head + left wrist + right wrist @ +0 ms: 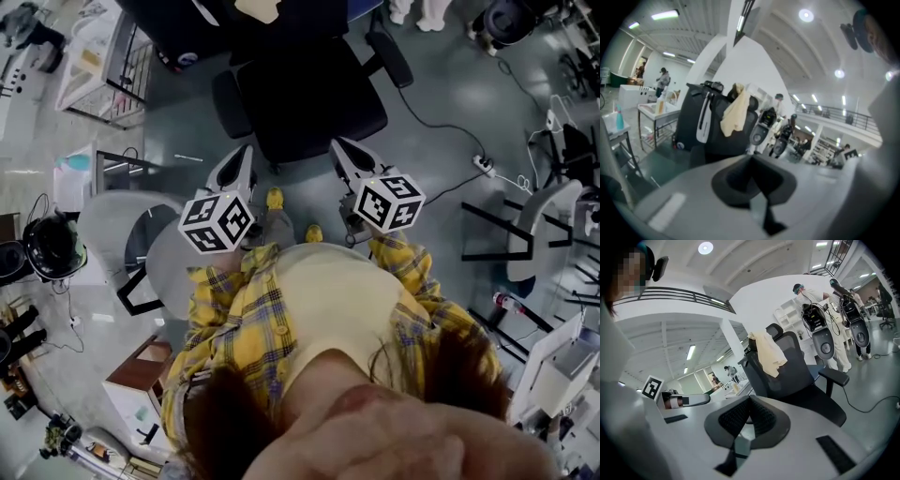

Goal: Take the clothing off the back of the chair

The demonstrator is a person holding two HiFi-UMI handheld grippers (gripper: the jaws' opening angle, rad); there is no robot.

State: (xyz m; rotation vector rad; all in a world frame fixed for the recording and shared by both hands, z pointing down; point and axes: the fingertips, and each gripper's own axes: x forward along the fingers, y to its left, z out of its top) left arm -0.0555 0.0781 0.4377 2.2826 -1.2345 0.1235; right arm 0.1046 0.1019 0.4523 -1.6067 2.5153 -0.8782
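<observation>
head view: chair (309,94) back cut off by top edge; clothing (258,7) on it only a pale scrap | chair base hidden under its seat | floor nearer than chair hidden by person's blurred head (375,422) | left gripper view: chair seat hidden behind left gripper (751,161) | figures (802,143) beyond chair too small to tell

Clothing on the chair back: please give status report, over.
Left gripper and right gripper shut, empty, short of the chair. Pale clothing draped over chair back, untouched. Nothing seen in the way.
</observation>
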